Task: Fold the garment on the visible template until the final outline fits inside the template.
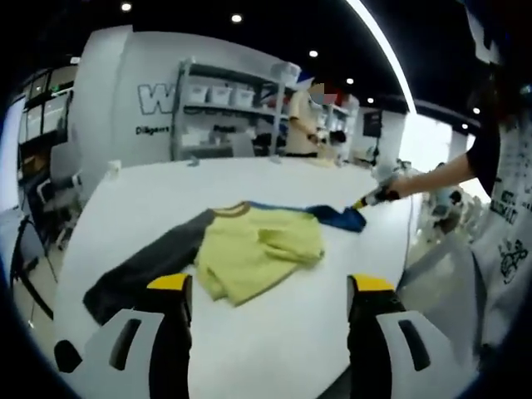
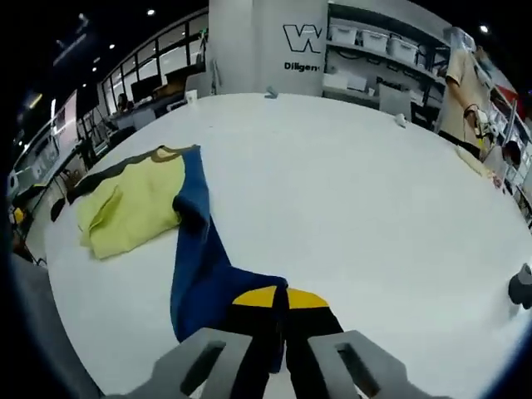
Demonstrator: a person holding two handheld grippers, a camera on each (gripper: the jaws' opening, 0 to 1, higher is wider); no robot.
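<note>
A yellow-bodied fabric garment with one blue sleeve and one dark grey sleeve [image 1: 253,249] lies on the broad white table [image 1: 283,349] in front of you, its yellow body already bunched and partly doubled over itself, the grey sleeve trailing out flat on one side. In the right gripper view the same garment [image 2: 133,208] sits toward the far left of the tabletop [image 2: 357,199], and the blue sleeve [image 2: 204,266] runs from it down to your right gripper [image 2: 278,312], whose yellow-tipped jaws are clenched together on the sleeve's cuff end. In the left gripper view that right gripper [image 1: 374,197] reaches in from the right, held by an outstretched arm, drawing the blue sleeve [image 1: 337,216] out to the side. Your left gripper [image 1: 270,287] hovers just short of the garment with its jaws spread wide, grasping nothing. No template outline can be made out on the white surface in either view, so whether the cloth sits within it cannot be told. By the look of it the fold is at an early-to-middle stage: the body is roughly gathered, but both sleeves are still extended and need bringing in over the body before the outline is compact. Beyond the table, metal shelving [image 1: 233,108] carries a row of pale storage bins [image 1: 220,94]; what they hold is too small to tell.
</note>
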